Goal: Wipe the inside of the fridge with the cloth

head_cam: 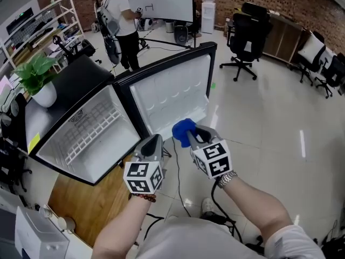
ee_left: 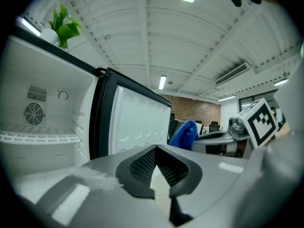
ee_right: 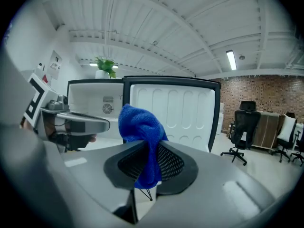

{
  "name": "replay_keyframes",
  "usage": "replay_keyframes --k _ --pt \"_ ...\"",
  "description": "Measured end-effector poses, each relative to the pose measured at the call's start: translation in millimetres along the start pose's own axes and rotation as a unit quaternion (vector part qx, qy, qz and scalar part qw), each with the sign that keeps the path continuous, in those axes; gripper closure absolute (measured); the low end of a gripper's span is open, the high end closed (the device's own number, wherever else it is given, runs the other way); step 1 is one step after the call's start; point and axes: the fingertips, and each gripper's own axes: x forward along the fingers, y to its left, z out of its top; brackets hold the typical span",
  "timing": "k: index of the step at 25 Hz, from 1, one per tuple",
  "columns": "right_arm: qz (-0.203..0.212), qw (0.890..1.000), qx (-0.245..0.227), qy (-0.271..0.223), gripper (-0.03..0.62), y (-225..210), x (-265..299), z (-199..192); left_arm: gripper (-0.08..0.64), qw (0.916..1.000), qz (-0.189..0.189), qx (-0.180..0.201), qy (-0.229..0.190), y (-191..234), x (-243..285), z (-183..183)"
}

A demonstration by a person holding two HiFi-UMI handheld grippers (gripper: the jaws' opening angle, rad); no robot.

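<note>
A small black fridge (head_cam: pixel 81 88) stands open, its white inside (head_cam: pixel 91 131) with a wire shelf bare. Its door (head_cam: pixel 172 93) swings out to the right. My right gripper (head_cam: pixel 190 135) is shut on a blue cloth (head_cam: pixel 183 129), held in front of the door's lower edge. In the right gripper view the cloth (ee_right: pixel 141 127) bunches up between the jaws, fridge behind. My left gripper (head_cam: pixel 153 143) is shut with nothing in it, just left of the right one, near the fridge's lower front corner. The left gripper view shows the fridge interior (ee_left: pixel 42 113), the door (ee_left: pixel 140 122) and the cloth (ee_left: pixel 184 134).
A potted plant (head_cam: pixel 39 80) sits on top of the fridge. A person (head_cam: pixel 121 20) stands behind it by a whiteboard. Black office chairs (head_cam: pixel 245 42) stand at the back right. A cable (head_cam: pixel 178 182) runs across the floor. The fridge rests on a wooden board (head_cam: pixel 91 204).
</note>
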Motion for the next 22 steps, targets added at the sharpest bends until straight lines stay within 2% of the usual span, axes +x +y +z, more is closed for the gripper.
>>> replay_keyframes --k 5,13,22 --pt "0.049 0.999 -0.005 -0.016 0.538 38 -10 13 0.555 0.9994 0.023 0.001 -0.024 -1 -31 18" --pt "0.122 0.992 -0.012 -0.026 0.538 72 -19 21 0.556 0.9936 0.103 -0.023 -0.04 6 -79 11" --pt "0.179 0.983 -0.02 -0.046 0.538 110 -32 30 0.555 0.9859 0.16 -0.004 -0.048 5 -118 15"
